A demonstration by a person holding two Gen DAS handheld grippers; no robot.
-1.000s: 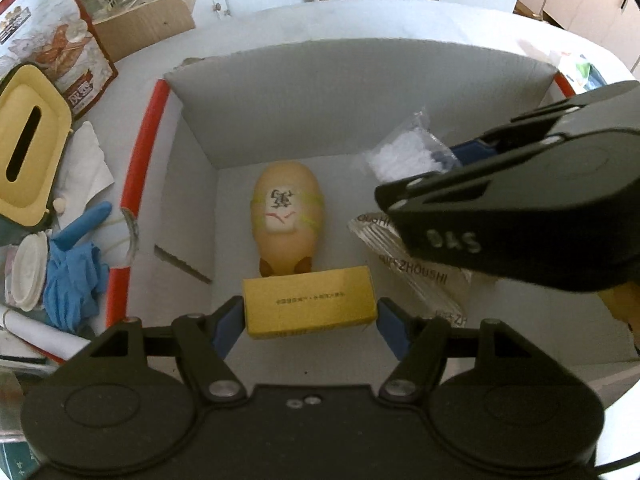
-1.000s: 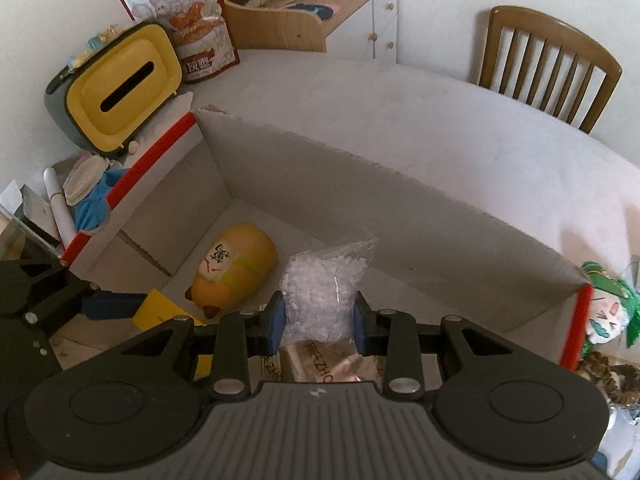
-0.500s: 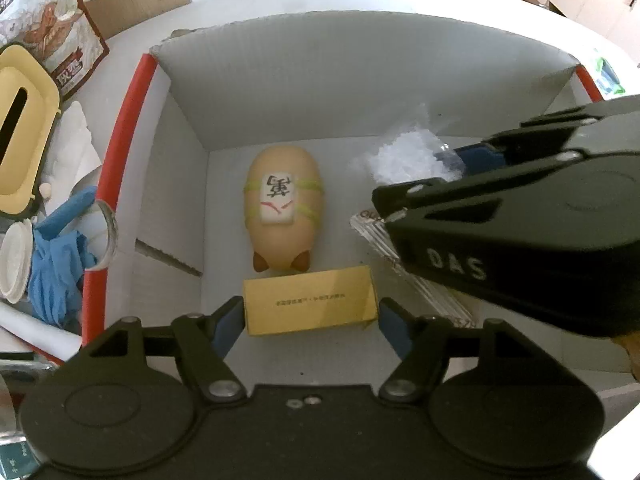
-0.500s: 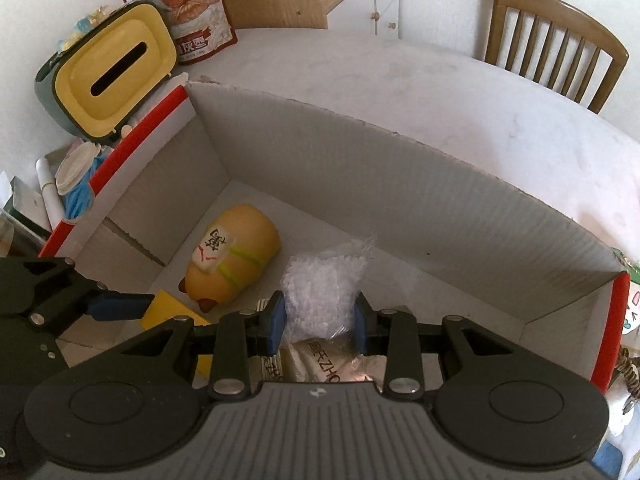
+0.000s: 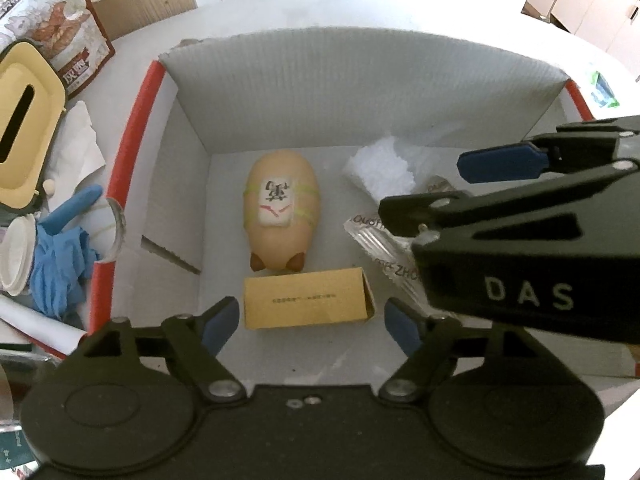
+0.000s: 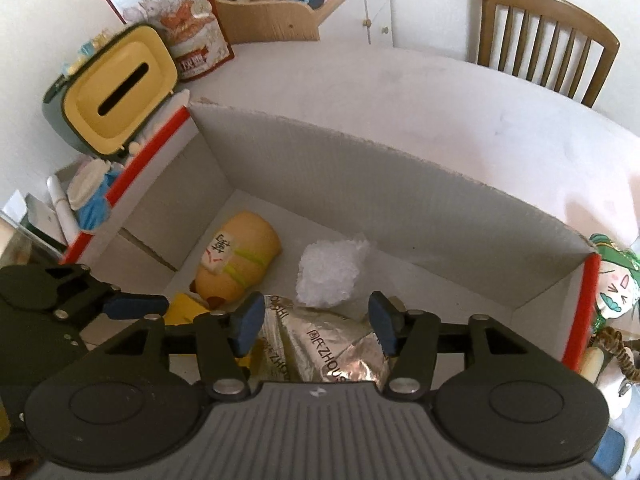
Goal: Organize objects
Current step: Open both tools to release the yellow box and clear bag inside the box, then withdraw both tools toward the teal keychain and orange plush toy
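A white cardboard box with red edges holds an orange pig-shaped toy, a yellow carton, a clear bag of white pellets and a silver foil snack bag. My left gripper hangs over the yellow carton, its jaws opening, with small gaps between the blue pads and the carton's ends. My right gripper is above the foil bag, its jaws opening; the pellet bag lies on the box floor just beyond its pads, untouched. The right gripper's body covers the box's right side in the left wrist view.
Left of the box are a yellow tissue holder, blue gloves, white lids and a snack bag. A green-haired plush lies right of the box. A wooden chair stands beyond the white table.
The right gripper's jaws have spread apart and let go of the pellet bag, which now lies on the box floor. The left gripper's pads have drawn slightly away from the yellow carton.
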